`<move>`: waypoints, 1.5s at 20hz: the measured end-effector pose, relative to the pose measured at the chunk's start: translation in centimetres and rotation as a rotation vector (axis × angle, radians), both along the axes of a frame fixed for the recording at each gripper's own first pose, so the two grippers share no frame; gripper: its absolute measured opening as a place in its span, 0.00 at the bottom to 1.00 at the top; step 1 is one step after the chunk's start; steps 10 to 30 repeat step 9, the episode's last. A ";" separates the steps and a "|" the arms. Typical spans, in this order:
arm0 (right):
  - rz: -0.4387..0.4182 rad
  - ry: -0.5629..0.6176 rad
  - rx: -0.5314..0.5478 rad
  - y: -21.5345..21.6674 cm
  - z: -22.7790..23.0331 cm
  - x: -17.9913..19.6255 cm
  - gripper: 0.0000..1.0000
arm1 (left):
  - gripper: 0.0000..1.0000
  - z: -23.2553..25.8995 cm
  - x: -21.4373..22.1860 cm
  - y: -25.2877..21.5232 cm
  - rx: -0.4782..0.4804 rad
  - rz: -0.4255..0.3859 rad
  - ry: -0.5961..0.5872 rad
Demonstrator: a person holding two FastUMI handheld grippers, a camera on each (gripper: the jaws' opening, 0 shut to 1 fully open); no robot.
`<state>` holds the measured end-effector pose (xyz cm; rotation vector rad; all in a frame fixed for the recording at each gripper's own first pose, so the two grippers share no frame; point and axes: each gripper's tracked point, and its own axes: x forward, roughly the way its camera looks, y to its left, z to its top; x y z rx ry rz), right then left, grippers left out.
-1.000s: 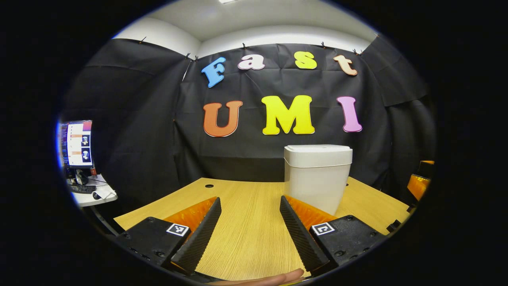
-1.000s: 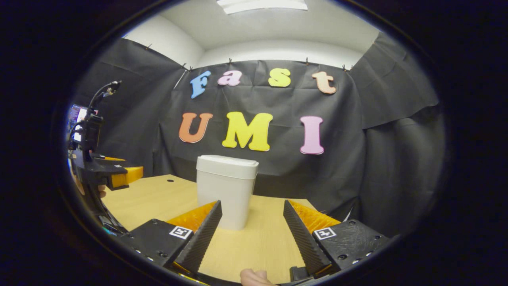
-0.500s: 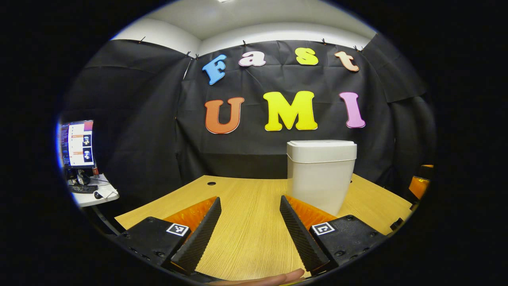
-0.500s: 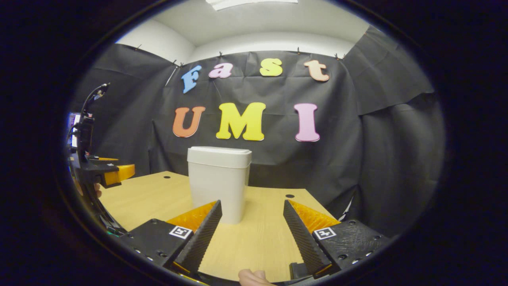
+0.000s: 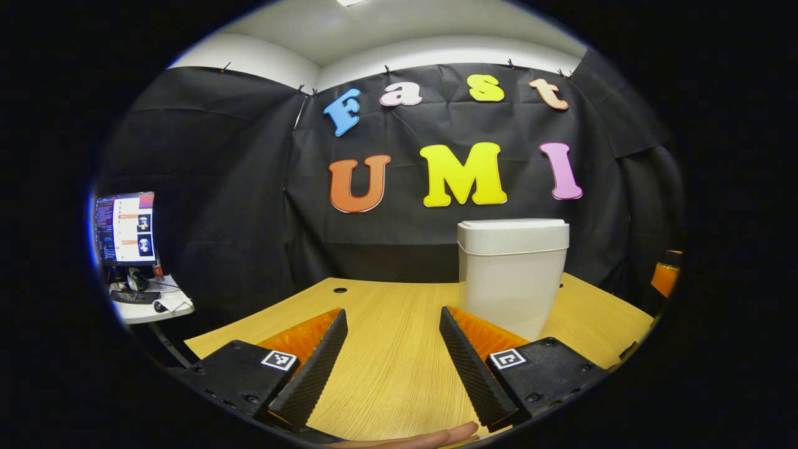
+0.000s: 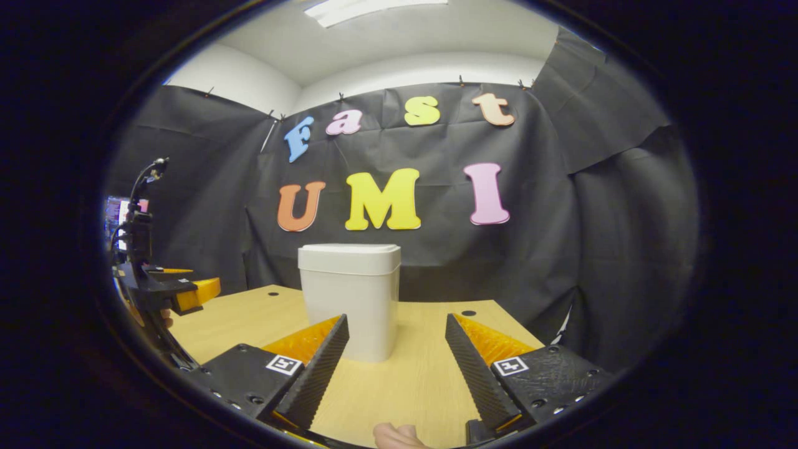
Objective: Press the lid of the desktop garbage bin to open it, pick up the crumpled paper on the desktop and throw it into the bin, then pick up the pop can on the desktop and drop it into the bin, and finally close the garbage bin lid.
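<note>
Nothing done yet: the bin [image 6: 349, 299] stands ahead of the right gripper [image 6: 396, 362], lid [image 6: 349, 257] down. The left gripper [image 5: 393, 355] hangs back too. Both have fingers spread, holding nothing. Pressing the lid comes first, I'd say.

Left gripper [image 5: 391, 362], at the bottom of the left gripper view, holds its two fingers spread wide with nothing between them; a fingertip [image 5: 436, 436] of the holding hand shows at the lower edge; right gripper [image 6: 394, 365], low in the right gripper view, is likewise spread and empty; the left gripper [image 6: 187, 293] also appears at that view's left edge.
</note>
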<state>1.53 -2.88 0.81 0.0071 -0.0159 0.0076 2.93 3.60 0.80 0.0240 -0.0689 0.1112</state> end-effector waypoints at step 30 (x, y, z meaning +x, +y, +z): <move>0.015 -0.017 0.001 0.1 0.0 0.6 0.95 | 0.96 -1.0 0.7 -1.3 -0.011 -0.012 0.008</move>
